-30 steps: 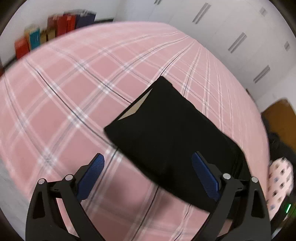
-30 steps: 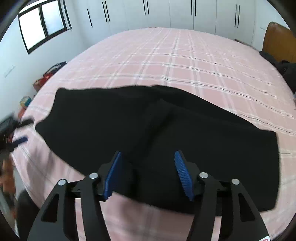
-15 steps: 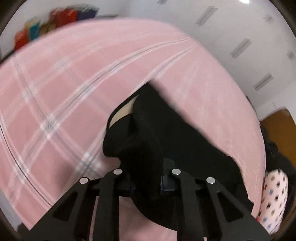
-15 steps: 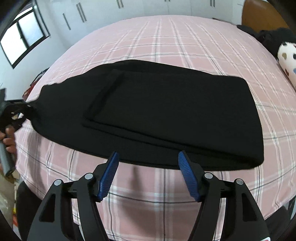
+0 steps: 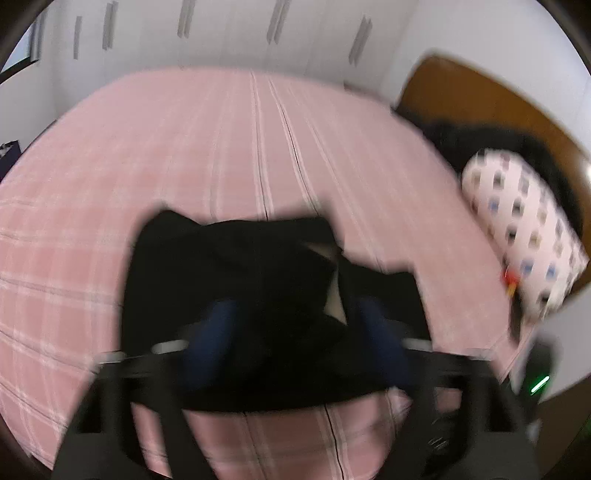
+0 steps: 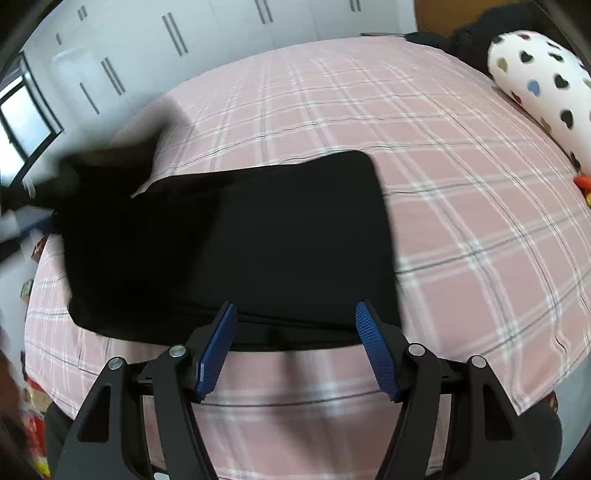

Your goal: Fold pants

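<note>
Both tongs are spread: left gripper (image 5: 295, 343) is opening above the pants (image 6: 258, 240), nothing pinched; right gripper (image 6: 295, 347) is empty at their near edge. Pants lie on the bed (image 6: 461, 221); loosely dropped cloth may be left bunched.

The pants (image 6: 258, 243) lie on the bed (image 6: 461, 229), just ahead of the right gripper's (image 6: 297, 347) fingers (image 6: 218, 343), their near edge between the two fingertips and their bulk stretching off to the fingers' left. A pillow (image 6: 543, 77) rests on the bed far ahead and to the right of those fingers. Under the left gripper (image 5: 295, 347), the pants (image 5: 258, 277) spread beneath and ahead of both fingers (image 5: 210, 343). The pillow (image 5: 517, 229) lies to their right, against the headboard (image 5: 480, 99). Cupboards (image 5: 229, 33) stand behind the bed.
</note>
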{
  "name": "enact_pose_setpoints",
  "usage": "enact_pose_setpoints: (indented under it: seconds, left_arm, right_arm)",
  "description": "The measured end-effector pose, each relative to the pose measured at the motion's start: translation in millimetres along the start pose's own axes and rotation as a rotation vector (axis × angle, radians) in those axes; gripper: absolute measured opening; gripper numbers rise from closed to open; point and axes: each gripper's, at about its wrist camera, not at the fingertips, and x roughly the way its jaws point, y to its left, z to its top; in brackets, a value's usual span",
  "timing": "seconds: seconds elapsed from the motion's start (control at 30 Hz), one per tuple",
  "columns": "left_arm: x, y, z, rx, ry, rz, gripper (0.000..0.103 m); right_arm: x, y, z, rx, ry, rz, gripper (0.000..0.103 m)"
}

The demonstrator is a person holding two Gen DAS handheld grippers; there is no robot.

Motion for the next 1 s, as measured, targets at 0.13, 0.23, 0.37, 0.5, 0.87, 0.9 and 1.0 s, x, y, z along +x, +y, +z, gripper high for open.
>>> enact_pose_setpoints:
  seconds: [0.13, 0.23, 0.37, 0.5, 0.87, 0.9, 1.0]
  left_arm:
    - [-2.1, -10.8, -34.0, 0.046, 0.015, 0.023, 0.085]
    - [-21.2, -0.7, -46.7, 0.05, -0.004, 0.053, 0.087]
    - [-50.9, 37.2, -53.2, 0.017, -0.004, 0.133, 0.089]
    - [-72.1, 77.1, -56.8, -0.06, -0.008, 0.188, 0.089]
    - [-100.9, 143.8, -83.2, -0.17, -0.022, 0.252, 0.09]
    - [-100.2, 146.3, -84.2, -0.179, -0.019, 0.253, 0.09]
    - [-104.4, 151.6, -85.4, -0.208, -0.021, 0.25, 0.09]
  right_arm:
    - [-5.1, -16.4, 3.7, 0.045, 0.008, 0.063, 0.066]
    - [-1.2, -14.4, 14.1, 0.112, 0.036, 0.198, 0.067]
    - [14.3, 14.6, 34.7, 0.084, 0.059, 0.296, 0.067]
    - [42.2, 49.5, 46.2, 0.032, 0.112, 0.346, 0.067]
    - [74.3, 100.0, 24.9, 0.088, 0.143, 0.346, 0.019]
    - [71.1, 105.2, 27.0, 0.083, 0.136, 0.346, 0.017]
    - [41.8, 124.0, 44.4, 0.033, 0.074, 0.381, 0.015]
